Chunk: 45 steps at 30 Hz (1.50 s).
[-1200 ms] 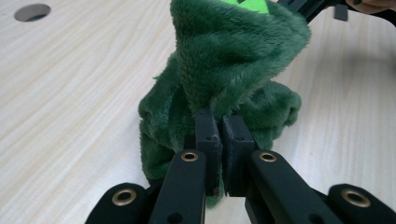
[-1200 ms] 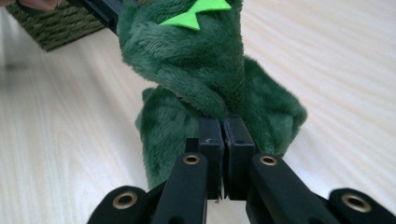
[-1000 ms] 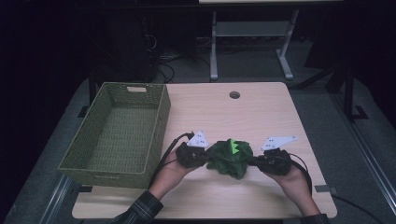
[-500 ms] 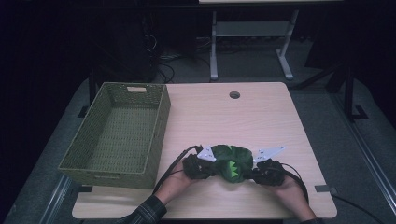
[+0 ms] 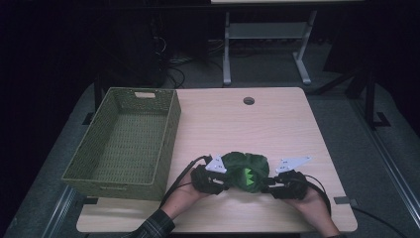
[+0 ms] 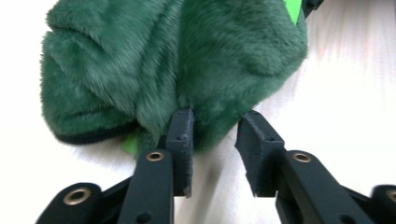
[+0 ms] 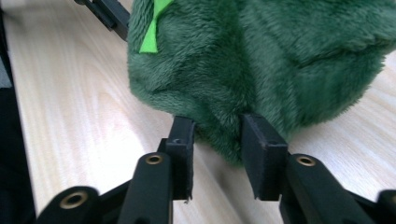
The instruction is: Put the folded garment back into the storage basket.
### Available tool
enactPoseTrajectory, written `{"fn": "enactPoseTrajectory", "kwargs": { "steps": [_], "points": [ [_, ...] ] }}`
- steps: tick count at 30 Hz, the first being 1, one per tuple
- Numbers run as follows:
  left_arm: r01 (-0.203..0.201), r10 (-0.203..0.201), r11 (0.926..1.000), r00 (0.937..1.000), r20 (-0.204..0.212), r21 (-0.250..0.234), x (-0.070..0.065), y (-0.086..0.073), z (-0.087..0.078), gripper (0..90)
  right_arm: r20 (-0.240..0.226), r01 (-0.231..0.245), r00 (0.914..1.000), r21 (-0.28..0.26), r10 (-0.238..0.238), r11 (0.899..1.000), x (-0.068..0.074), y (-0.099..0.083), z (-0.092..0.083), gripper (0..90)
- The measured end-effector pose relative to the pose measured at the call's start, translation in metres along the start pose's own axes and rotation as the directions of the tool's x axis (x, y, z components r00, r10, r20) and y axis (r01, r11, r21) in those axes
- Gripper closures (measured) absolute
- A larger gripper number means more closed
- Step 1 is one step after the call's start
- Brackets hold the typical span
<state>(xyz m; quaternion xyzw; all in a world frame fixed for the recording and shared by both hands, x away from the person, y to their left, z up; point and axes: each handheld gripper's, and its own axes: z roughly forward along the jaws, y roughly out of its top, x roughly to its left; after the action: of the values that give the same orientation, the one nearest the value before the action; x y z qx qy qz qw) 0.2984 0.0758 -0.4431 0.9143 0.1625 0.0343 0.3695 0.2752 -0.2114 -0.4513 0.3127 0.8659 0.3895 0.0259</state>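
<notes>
L gripper [image 5: 214,179] & R gripper [image 5: 283,184]: jaws have just been opening, now apart, pads slack beside the fur w/ a tuft between, no clamp. Green plush toy [image 5: 245,171] thus let go; a sec ago it was pinched from both sides, bunched. Now rests on table [image 5: 277,124] between both grippers, just right of wicker basket [image 5: 124,139], not in it. Prob. a release or regrip; basket drop not yet done.

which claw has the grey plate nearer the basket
The left claw, on the plush toy's basket side. Its plate sits close to the woven basket; the right claw and its plate lie beyond the toy.
</notes>
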Motion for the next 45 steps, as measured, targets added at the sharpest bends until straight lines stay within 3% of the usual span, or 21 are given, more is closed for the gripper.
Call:
{"fn": "enactPoseTrajectory", "kwargs": {
  "steps": [7, 15, 18, 20, 24, 29, 33, 40, 45],
  "points": [
    [0.01, -0.01, 0.9995, 0.9999, -0.001, -0.03, -0.004, -0.005, -0.018, 63.5, 0.001, 0.013, 0.9999, -0.037, -0.013, 0.999, 0.006, -0.006, -0.019, 63.2],
    [0.021, -0.021, 0.9967, 0.9998, -0.003, -0.079, 0.002, 0.016, -0.028, 87.2, 0.031, 0.024, 0.9993, -0.098, -0.021, 0.995, 0.002, 0.011, -0.031, 87.0],
    [0.024, -0.026, 0.9967, 0.9994, -0.024, -0.077, 0.006, 0.025, -0.025, 89.8, 0.04, 0.029, 0.9989, -0.116, -0.025, 0.993, -0.003, 0.021, -0.027, 89.7],
    [0.036, -0.038, 0.9959, 0.9989, -0.026, -0.083, 0.011, 0.029, -0.02, 89.9, 0.048, 0.032, 0.9985, -0.108, -0.027, 0.994, -0.007, 0.027, -0.022, 89.8],
    [0.05, -0.052, 0.9977, 0.9981, -0.032, -0.045, 0.019, 0.03, -0.005, 89.9, 0.062, 0.024, 0.9979, -0.094, -0.018, 0.995, -0.016, 0.033, -0.01, 89.9],
    [0.059, -0.057, 0.9975, 0.9973, -0.046, 0.039, 0.026, 0.019, 0.014, 89.9, 0.057, -0.008, 0.9983, -0.011, 0.009, 1.0, -0.022, 0.024, 0.01, 89.9],
    [0.061, -0.058, 0.9967, 0.9969, -0.054, 0.053, 0.027, 0.016, 0.025, 89.9, 0.046, -0.011, 0.9989, 0.015, 0.011, 1.0, -0.022, 0.02, 0.018, 90.0],
    [0.056, -0.051, 0.9963, 0.9955, -0.08, 0.065, 0.029, 0.016, 0.032, 89.9, 0.045, -0.023, 0.9988, 0.078, 0.02, 0.997, -0.021, 0.011, 0.022, 90.0],
    [0.07, -0.067, 0.9966, 0.995, -0.074, 0.042, 0.029, 0.017, 0.019, 89.7, 0.064, -0.024, 0.9977, 0.041, 0.021, 0.999, -0.02, 0.01, 0.01, 89.9]
  ]
}}
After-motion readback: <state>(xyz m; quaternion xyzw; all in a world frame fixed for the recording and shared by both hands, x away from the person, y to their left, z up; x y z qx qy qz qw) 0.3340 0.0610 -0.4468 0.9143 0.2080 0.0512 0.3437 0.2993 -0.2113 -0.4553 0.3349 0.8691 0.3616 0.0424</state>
